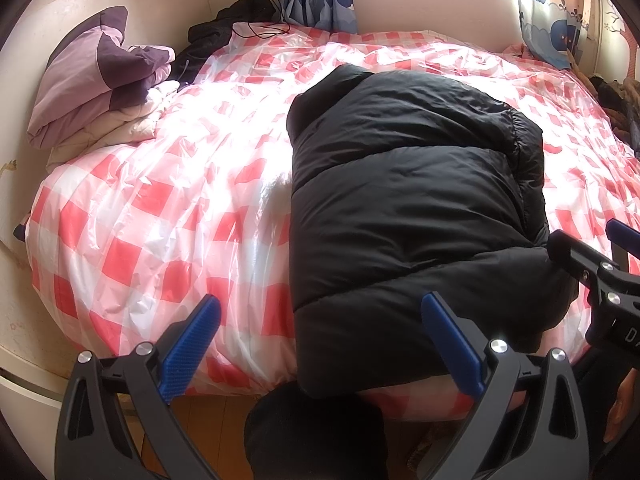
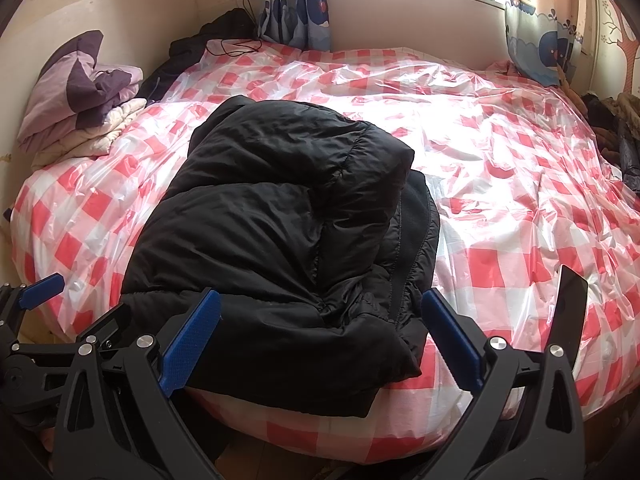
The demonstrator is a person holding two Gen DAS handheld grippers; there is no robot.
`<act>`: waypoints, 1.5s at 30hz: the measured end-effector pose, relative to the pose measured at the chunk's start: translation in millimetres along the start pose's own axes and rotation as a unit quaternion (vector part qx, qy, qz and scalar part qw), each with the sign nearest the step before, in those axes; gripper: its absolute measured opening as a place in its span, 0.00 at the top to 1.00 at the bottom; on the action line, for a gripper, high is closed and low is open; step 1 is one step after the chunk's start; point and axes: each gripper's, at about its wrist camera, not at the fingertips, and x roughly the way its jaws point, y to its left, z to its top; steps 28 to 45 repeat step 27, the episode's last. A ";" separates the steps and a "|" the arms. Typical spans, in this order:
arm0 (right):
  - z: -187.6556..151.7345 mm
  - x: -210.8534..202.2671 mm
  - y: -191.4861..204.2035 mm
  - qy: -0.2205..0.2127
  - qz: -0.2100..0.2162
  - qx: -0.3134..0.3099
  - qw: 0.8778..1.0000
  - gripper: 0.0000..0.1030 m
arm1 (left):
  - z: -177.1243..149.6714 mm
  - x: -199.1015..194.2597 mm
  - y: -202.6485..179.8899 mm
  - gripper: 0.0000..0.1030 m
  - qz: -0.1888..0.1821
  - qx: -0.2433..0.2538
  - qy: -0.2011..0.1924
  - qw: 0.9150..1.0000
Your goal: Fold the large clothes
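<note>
A black puffer jacket (image 1: pixel 400 200) lies folded into a thick bundle on the bed, its near end hanging slightly over the front edge; the right wrist view shows the jacket (image 2: pixel 288 240) with the sleeve side tucked at its right. My left gripper (image 1: pixel 320 344) hovers open just off the bed's front edge, its right pad over the jacket's near end, nothing between the pads. My right gripper (image 2: pixel 320 340) is open too, over the jacket's near edge, holding nothing. The right gripper (image 1: pixel 600 276) shows at the right edge of the left wrist view.
The bed wears a red-and-white checked plastic cover (image 1: pixel 168 208). Folded purple and white bedding (image 1: pixel 96 88) sits at the back left, dark clothes (image 1: pixel 224 28) with a cable near the wall socket. A dark phone (image 2: pixel 570 312) lies on the bed's right front. More clothes (image 2: pixel 616 136) pile at far right.
</note>
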 end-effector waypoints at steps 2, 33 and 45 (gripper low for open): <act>-0.5 -0.3 -0.5 0.001 0.000 0.000 1.000 0.06 | 0.3 -0.1 0.7 0.07 0.000 0.000 0.000 1.000; -1.6 -2.1 1.8 -0.004 0.002 -0.008 1.000 0.06 | -0.9 -1.2 10.7 0.07 -0.017 -0.027 -0.003 0.999; -1.6 -2.1 1.8 -0.004 0.002 -0.008 1.000 0.06 | -0.9 -1.2 10.7 0.07 -0.017 -0.027 -0.003 0.999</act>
